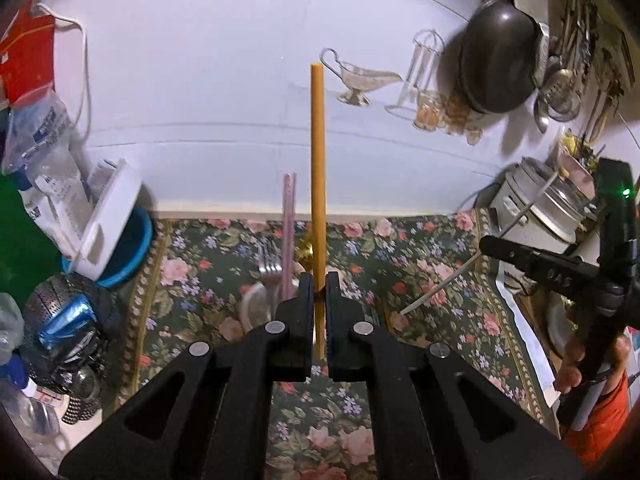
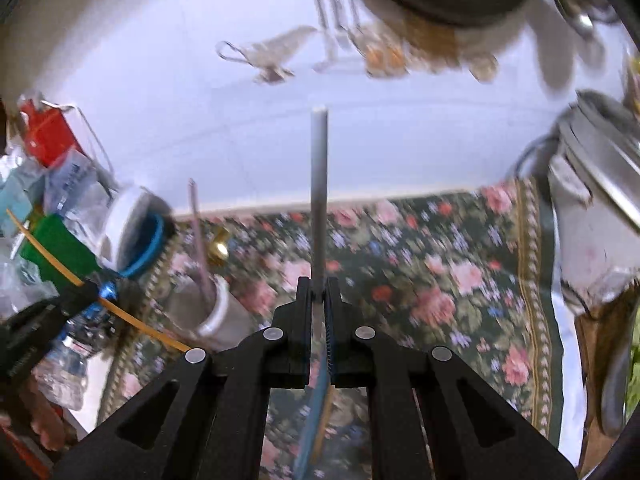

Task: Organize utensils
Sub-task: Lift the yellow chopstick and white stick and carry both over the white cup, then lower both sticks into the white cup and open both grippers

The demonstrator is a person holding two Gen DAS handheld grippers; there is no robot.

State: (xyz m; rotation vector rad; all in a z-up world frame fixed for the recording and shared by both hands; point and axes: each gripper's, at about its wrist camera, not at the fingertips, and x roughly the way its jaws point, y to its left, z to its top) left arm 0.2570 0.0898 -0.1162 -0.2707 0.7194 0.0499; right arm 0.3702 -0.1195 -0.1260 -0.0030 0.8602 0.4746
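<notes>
My left gripper [image 1: 319,280] is shut on a long yellow stick [image 1: 318,184] that stands upright between its pads. Just behind it a pale cup [image 1: 256,304] holds a fork [image 1: 269,268] and a pink stick [image 1: 288,224]. In the blurred right wrist view my right gripper [image 2: 318,284] is shut on a grey stick [image 2: 319,184]. The cup [image 2: 218,316] lies lower left of it. The left wrist view shows the right gripper [image 1: 486,244] at the right, held above the cloth by a hand, with the grey stick [image 1: 436,286] slanting down. The left gripper [image 2: 76,296] and its yellow stick [image 2: 132,320] show at the left.
A floral tablecloth [image 1: 420,264] covers the table up to a white wall. A white lid on a blue bowl [image 1: 120,232], a mesh strainer [image 1: 60,320] and plastic bags crowd the left. A rice cooker [image 1: 536,208] stands at the right, with a dark wok [image 1: 500,56] hanging above it.
</notes>
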